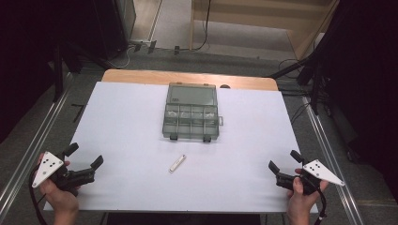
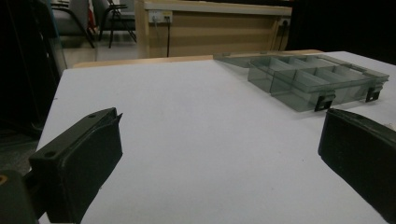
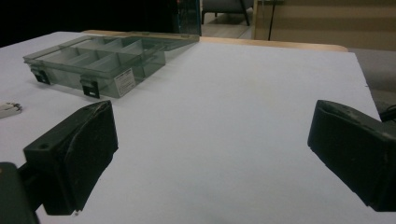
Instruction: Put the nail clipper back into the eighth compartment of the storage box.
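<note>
A clear grey compartment box (image 1: 191,117) lies open in the middle of the white table (image 1: 122,131), its lid folded back toward the far side. It is also in the left gripper view (image 2: 317,79) and the right gripper view (image 3: 100,58). A small white flat piece (image 1: 177,163) lies in front of the box; its end shows at the edge of the right gripper view (image 3: 9,109). My left gripper (image 1: 85,156) rests at the near left corner, open and holding nothing. At the near right corner my right gripper (image 1: 284,161) is open too, nothing between its jaws.
A wooden strip (image 1: 187,77) runs along the table's far edge. Metal rails (image 1: 328,154) flank both sides. Beyond the table are a wooden cabinet (image 2: 210,28), cables on the floor and dark stands.
</note>
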`<action>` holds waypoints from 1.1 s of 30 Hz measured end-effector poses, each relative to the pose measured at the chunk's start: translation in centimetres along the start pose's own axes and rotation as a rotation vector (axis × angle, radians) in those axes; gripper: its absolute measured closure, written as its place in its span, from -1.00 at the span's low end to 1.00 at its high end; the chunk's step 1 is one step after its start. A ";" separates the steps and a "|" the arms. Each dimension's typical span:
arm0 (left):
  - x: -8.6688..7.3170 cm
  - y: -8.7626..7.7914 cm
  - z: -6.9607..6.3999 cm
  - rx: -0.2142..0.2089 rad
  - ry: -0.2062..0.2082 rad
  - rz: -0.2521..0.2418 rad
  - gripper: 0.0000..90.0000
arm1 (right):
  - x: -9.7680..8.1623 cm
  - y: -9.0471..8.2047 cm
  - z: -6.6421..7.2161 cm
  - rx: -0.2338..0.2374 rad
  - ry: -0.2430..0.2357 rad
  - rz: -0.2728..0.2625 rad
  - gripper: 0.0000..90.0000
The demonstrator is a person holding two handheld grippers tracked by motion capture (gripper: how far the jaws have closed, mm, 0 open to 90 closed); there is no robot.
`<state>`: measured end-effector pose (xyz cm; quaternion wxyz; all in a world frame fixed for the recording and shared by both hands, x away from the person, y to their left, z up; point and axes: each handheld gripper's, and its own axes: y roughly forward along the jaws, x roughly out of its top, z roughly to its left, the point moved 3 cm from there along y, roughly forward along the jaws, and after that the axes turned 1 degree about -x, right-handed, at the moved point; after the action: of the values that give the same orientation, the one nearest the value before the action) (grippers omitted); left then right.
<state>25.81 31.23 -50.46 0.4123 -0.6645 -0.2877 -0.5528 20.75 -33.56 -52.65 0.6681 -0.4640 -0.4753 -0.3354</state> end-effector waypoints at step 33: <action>-0.2 0.2 -0.3 -0.003 0.013 0.023 -1.00 | 5.3 5.6 12.3 0.435 -0.330 0.297 1.00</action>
<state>25.78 30.91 -50.64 0.4196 -0.6646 -0.2767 -0.5529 23.43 -20.17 -47.91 0.7073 -0.4229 -0.5648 -0.0446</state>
